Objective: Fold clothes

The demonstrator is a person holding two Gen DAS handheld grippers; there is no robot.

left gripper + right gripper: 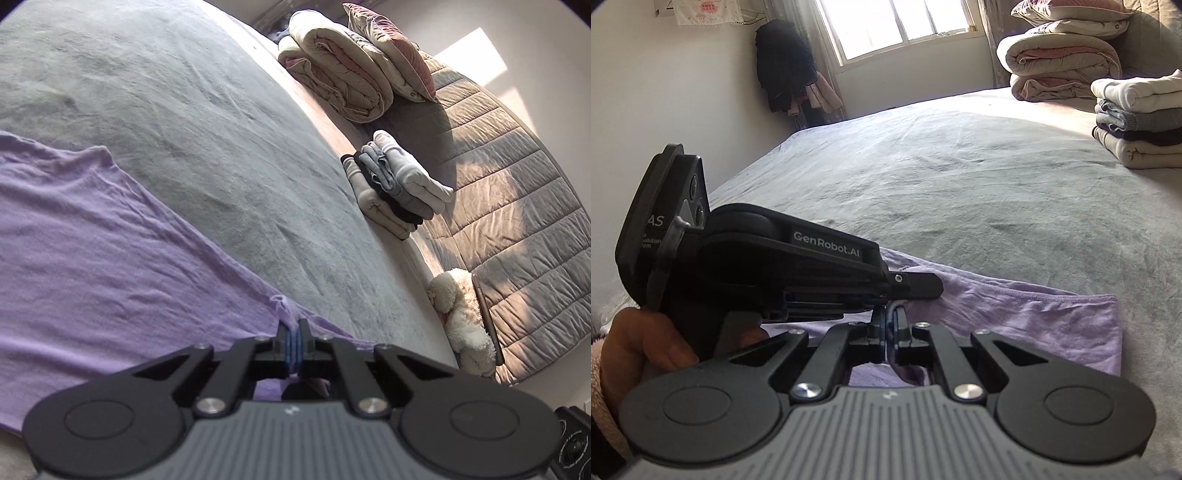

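A thin, soft lilac cotton garment point(92, 240) was spread on the near part of the grey plush bedspread point(207, 122), well apart from the stack of folded clothes point(395, 184) at the far right. Its edge was pinched by the clenched left gripper point(293, 332) and the clenched right gripper point(892, 325), held close together. The cloth was judged light, limp and prone to sagging, so hems and corners were thought the best hold

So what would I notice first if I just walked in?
Probably the purple shirt spread on the grey bed, pinched at its edge by both hand-held grippers, left and right. Then the stack of folded clothes at the far side of the bed, with a big rolled quilt behind it.
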